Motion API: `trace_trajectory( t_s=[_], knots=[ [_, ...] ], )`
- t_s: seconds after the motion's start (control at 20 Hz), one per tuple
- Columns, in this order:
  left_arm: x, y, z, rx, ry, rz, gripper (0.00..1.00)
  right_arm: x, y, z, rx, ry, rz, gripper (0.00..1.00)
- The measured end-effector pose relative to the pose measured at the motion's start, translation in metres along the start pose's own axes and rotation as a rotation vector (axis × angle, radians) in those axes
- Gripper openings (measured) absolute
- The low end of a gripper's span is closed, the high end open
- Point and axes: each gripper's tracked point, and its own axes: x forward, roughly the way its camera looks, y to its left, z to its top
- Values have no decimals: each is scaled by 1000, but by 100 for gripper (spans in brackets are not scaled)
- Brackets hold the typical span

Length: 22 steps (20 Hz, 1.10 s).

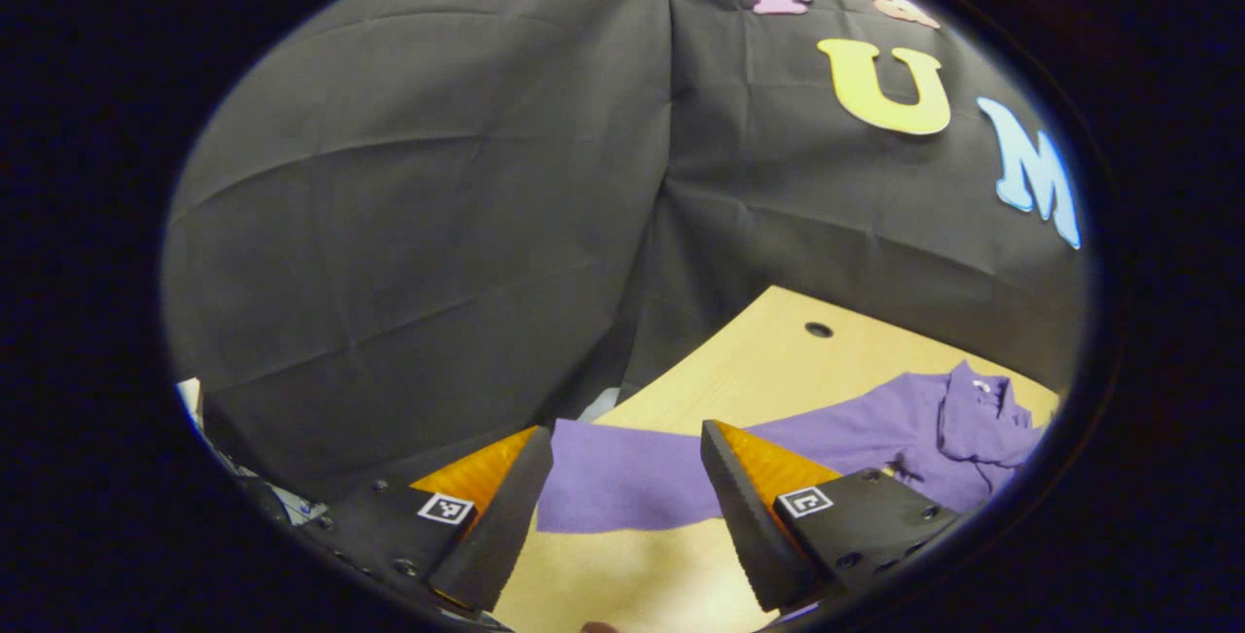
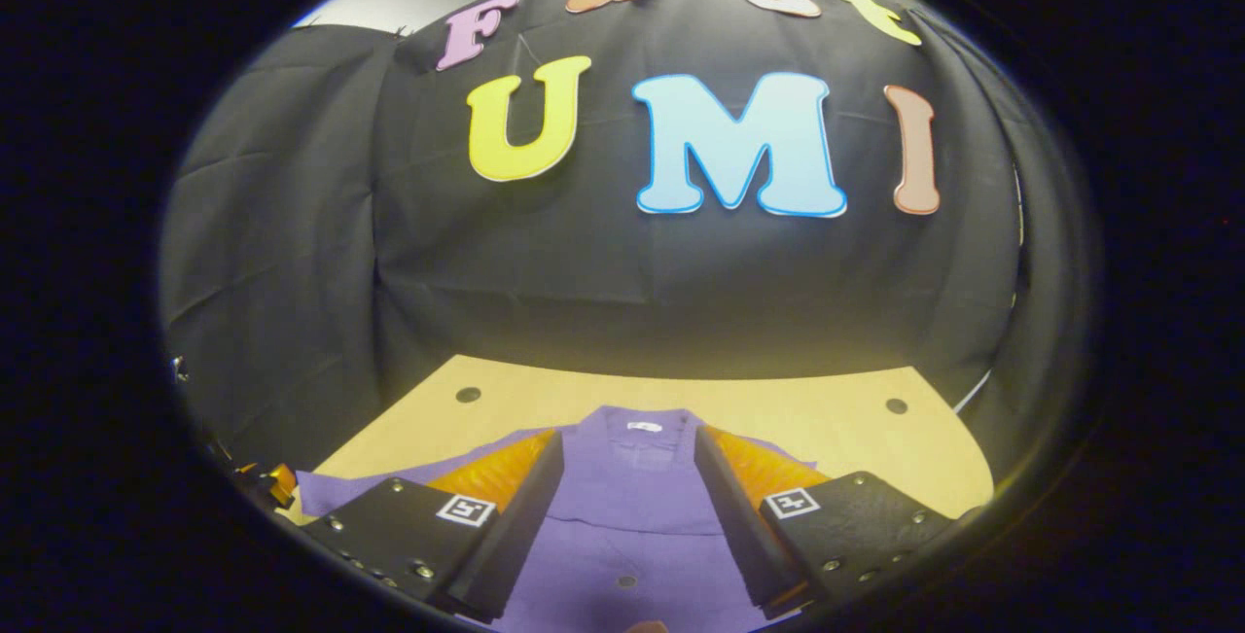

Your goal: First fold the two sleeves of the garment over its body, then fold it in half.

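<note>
Presently we find both tongs spread wide and holding nothing. The left tongs (image 1: 627, 477) hang above the near worktop edge, aimed along a sleeve (image 1: 622, 487) that lies flat and stretched out sideways from the shirt (image 1: 875, 439). The right tongs (image 2: 627, 487) hang over the shirt's body (image 2: 632, 516), looking straight up its middle toward the collar (image 2: 642, 429).

We note the purple shirt lies spread on the wooden worktop (image 2: 778, 400), collar toward the booth wall, with the sleeve in the left gripper view not yet folded. The other sleeve we cannot judge from these views.

In our judgement the step in hand is the first sleeve fold. To do it well, we would lower the left tongs onto the sleeve near its cuff, pinch one layer only, lift just enough to free it from the worktop, and carry it across so it lands flat over the body. The right tongs could press the body to prevent dragging.
</note>
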Motion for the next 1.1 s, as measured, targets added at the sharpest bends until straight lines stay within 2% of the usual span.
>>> trace_trajectory(
  t_s=[0.05,0.25,0.4,0.5,0.65,0.9,1.1],
  knots=[
    [7,7,-7,11,15,17,100,-7,-3,1,-15,-12,-21,85],
    [32,22,-37,13,111,41,95,-33,-12,3,-67,-46,-99,85],
    [47,30,-64,5,189,58,100,-43,-15,-1,-79,-38,-126,85],
    [50,32,-68,2,202,66,97,-44,-17,-6,-56,-20,-132,85],
    [50,33,-79,-8,243,62,100,-41,-19,-10,-11,-2,-131,85],
    [49,33,-78,2,240,73,98,-39,-24,-14,-27,12,-115,85],
    [48,28,-76,-7,228,47,71,-37,-28,-21,-18,29,-90,85]
  ],
)
